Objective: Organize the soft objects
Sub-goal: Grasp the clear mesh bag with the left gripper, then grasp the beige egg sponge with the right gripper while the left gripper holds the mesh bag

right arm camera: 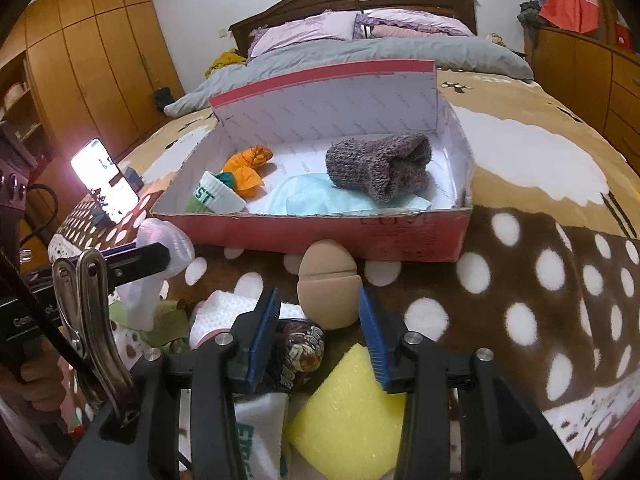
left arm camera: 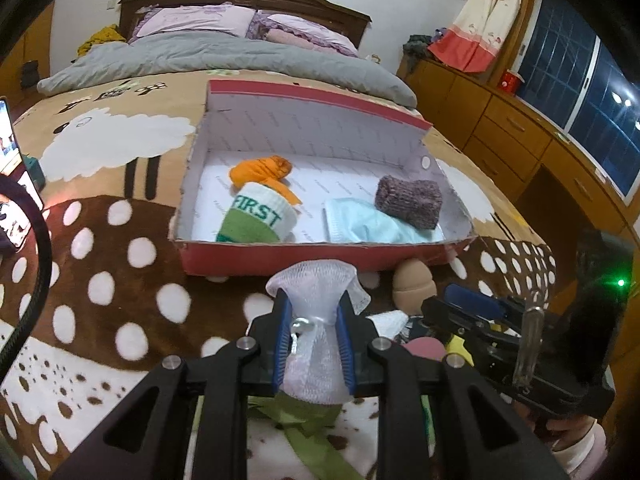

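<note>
Left tongs [left arm camera: 314, 322] clamp a white mesh pouch [left arm camera: 316, 296]; right tongs [right arm camera: 320, 334] gape (yellow sponge [right arm camera: 348, 404] only there).

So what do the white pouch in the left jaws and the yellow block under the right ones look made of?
White pouch: sheer mesh fabric, probably organza; the weave shows and light passes through. Yellow block: likely foam sponge, matte with a finely pitted face.

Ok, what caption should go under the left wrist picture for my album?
Left gripper pinching a white mesh pouch before a red box of soft things.
</note>
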{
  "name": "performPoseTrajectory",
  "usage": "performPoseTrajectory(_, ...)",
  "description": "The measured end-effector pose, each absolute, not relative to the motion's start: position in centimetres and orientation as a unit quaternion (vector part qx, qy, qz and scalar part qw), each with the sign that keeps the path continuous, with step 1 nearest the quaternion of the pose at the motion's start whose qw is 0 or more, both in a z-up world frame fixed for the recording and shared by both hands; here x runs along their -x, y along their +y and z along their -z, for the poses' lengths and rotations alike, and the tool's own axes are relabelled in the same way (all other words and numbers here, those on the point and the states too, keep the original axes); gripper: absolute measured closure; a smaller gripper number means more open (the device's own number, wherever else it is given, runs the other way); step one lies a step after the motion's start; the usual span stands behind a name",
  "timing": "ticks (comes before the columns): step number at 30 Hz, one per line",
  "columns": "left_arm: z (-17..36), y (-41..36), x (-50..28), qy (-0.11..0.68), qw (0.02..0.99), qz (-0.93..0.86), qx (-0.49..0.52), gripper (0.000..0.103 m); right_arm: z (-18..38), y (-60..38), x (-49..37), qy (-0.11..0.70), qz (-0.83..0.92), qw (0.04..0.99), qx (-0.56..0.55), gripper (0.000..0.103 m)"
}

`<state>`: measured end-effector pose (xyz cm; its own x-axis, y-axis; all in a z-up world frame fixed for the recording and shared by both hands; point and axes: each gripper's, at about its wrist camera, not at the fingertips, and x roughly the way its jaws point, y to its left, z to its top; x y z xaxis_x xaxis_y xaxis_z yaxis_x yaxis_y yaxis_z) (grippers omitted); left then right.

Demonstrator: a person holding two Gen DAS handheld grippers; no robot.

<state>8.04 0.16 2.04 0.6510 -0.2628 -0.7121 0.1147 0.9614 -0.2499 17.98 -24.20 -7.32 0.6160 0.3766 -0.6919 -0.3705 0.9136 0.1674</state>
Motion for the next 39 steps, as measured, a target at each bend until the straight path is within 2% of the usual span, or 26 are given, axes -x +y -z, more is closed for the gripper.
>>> performPoseTrajectory(13, -2.2, 0.8, -7.9, 0.404, 0.905, 0.095, 0.094, 0.081, 8.5, -23.1, -19.2, 0.392, -0.197, 0.899, 0.022, 0.059)
performPoseTrajectory(30, -2.9, 1.5, -7.4, 0.398, 0.908, 0.085, 0.101, 0.081, 9.4, -23.3, -20.0, 0.405, -0.196, 0.893, -0.012, 0.055)
performPoseTrajectory(34, -2.9, 1.5, -7.4, 0.398, 0.908, 0.086, 0.101, 0.081, 9.3, -23.7, -19.7, 0.399, -0.194, 0.896, -0.016, 0.066)
performPoseTrajectory(39, -3.0, 1.5, -7.5, 0.397, 0.909, 0.086, 0.098, 0.081, 9.1, -24.3, -19.3, 0.394, -0.195, 0.898, -0.028, 0.071)
